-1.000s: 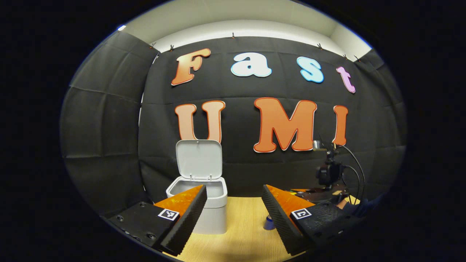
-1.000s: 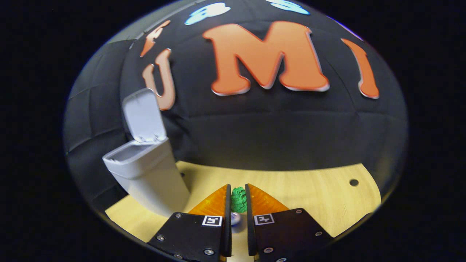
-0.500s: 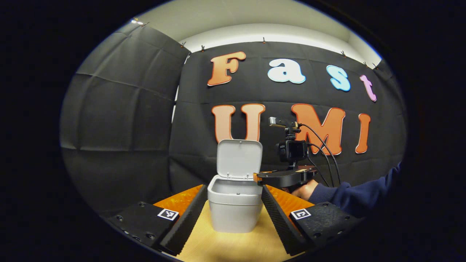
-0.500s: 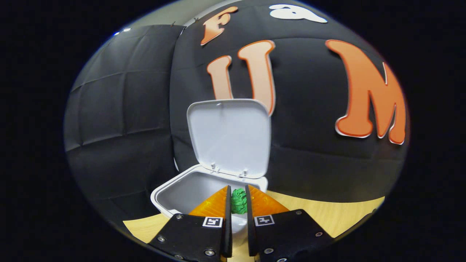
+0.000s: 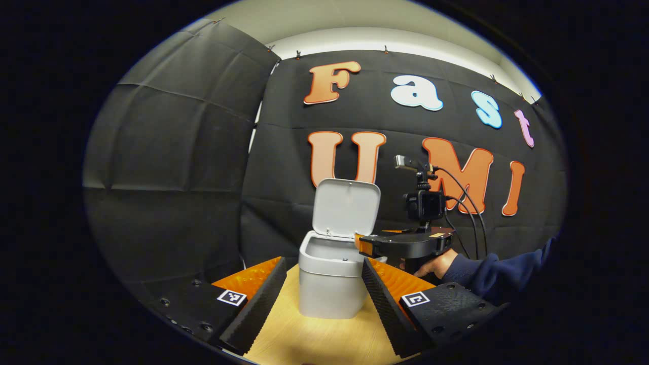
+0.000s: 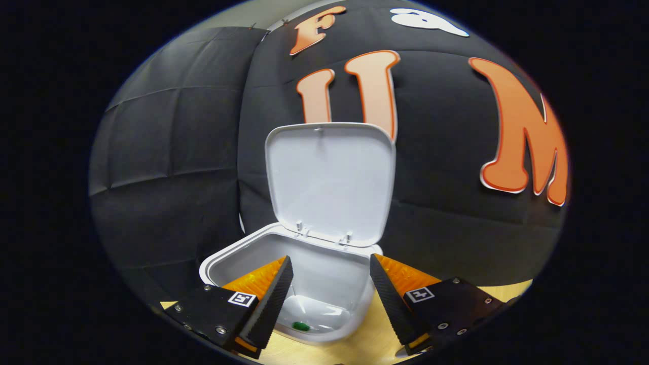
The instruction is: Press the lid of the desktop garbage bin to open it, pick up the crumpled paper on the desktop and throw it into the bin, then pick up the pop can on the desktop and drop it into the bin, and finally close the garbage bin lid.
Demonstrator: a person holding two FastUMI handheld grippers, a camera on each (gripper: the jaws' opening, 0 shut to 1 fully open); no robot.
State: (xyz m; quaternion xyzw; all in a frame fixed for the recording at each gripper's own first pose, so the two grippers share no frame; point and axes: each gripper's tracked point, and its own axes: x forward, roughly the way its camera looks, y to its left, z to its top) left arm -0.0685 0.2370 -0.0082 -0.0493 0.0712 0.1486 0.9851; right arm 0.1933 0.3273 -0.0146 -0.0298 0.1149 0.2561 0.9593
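- Right gripper view: the right gripper (image 6: 329, 284) hangs over the open mouth of the garbage bin (image 6: 223, 258) with its jaws spread wide and nothing between them; neither finger touches the bin.
- Seen between those fingers, the green crumpled paper (image 6: 301, 326) lies on the bin's inner floor, near the front wall.
- The bin's lid (image 6: 329, 182) stands upright on its rear hinges, its pale inner face turned toward the gripper.
- Left gripper view: the left gripper (image 5: 324, 289) is held low over the tabletop (image 5: 324, 342), jaws wide apart and empty, with the garbage bin (image 5: 329, 289) farther off, framed between its fingers but not touched.
- From this side the right gripper (image 5: 372, 247) reaches over the bin's right rim, held by a hand (image 5: 433, 264) in a dark blue sleeve (image 5: 499, 274); a small camera (image 5: 425, 204) with black cables rides on top of it.
- The bin stands on the wooden tabletop close to its far edge, just before the booth's black cloth wall (image 5: 167, 182).
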